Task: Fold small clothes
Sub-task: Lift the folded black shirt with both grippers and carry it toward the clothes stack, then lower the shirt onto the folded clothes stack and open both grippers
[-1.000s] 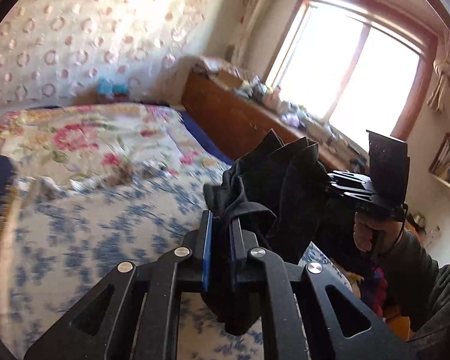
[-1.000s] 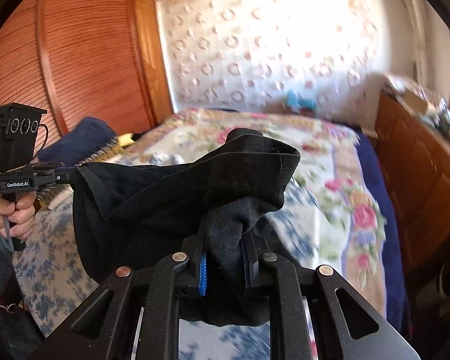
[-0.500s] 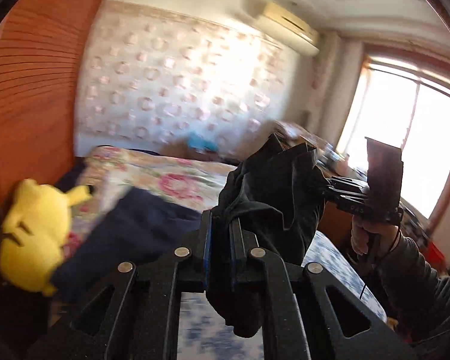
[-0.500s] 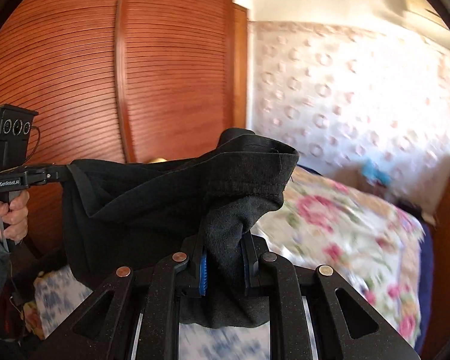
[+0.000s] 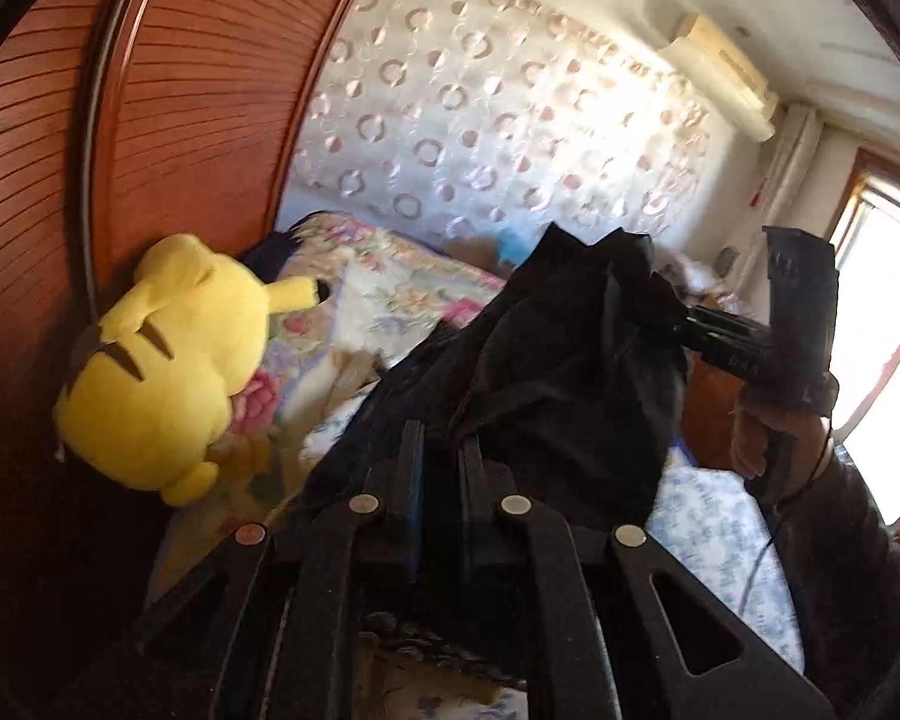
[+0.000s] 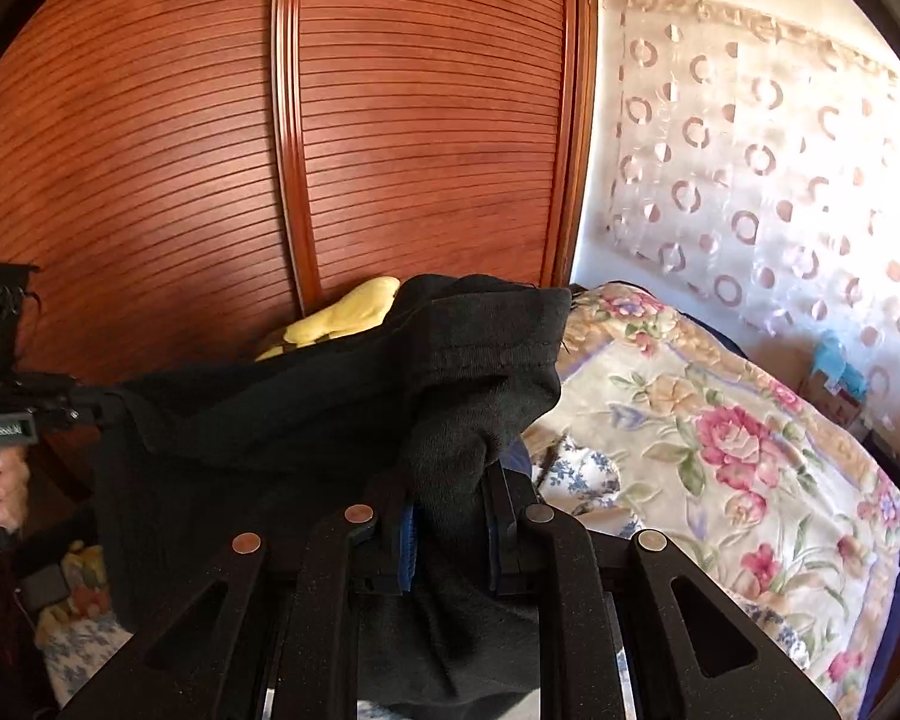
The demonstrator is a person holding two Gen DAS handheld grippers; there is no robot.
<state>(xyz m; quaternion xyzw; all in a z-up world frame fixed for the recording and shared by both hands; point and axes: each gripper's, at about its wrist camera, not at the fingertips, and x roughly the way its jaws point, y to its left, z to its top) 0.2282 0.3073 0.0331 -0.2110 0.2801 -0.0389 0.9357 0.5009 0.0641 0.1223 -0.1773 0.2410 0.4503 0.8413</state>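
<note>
A black garment (image 5: 570, 384) hangs in the air, stretched between both grippers above the bed. My left gripper (image 5: 441, 456) is shut on one bunched edge of it. In the right wrist view the same black garment (image 6: 306, 420) spreads leftward, and my right gripper (image 6: 450, 480) is shut on a thick fold of its hem. Each view shows the other gripper gripping the far end: the right one (image 5: 678, 324) held by a hand, the left one (image 6: 84, 408) at the left edge. The cloth sags between them.
A yellow plush toy (image 5: 162, 360) leans against the slatted wooden wardrobe (image 6: 270, 150) at the bed's side. The floral bedspread (image 6: 720, 450) covers the bed below. A patterned curtain (image 5: 510, 120) hangs on the far wall, with a window (image 5: 882, 312) at right.
Both grippers have swung sideways across the bed toward the wardrobe, carrying the black garment between them. The plush toy and wardrobe have come into view; the window has slid out to the edge.
</note>
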